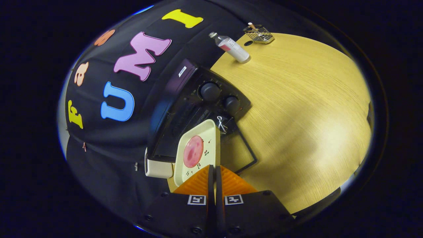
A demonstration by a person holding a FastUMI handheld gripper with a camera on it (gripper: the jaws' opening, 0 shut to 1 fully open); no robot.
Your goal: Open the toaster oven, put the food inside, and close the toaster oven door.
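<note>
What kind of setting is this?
Likely a staged kitchen-task booth: black toaster oven with its door open on a light wood-grain table, and the tool gripping a cream rectangular tray holding a pink food slice.

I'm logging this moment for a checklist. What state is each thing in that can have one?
Toaster oven: door open, lying down flat.
Tray: held at its near edge, partly over the open door, heading for the oven mouth.
Food: lying on the tray, not yet inside.
Gripper: fingers shut on the tray's edge.
Bottle: standing on the table, capped.
</note>
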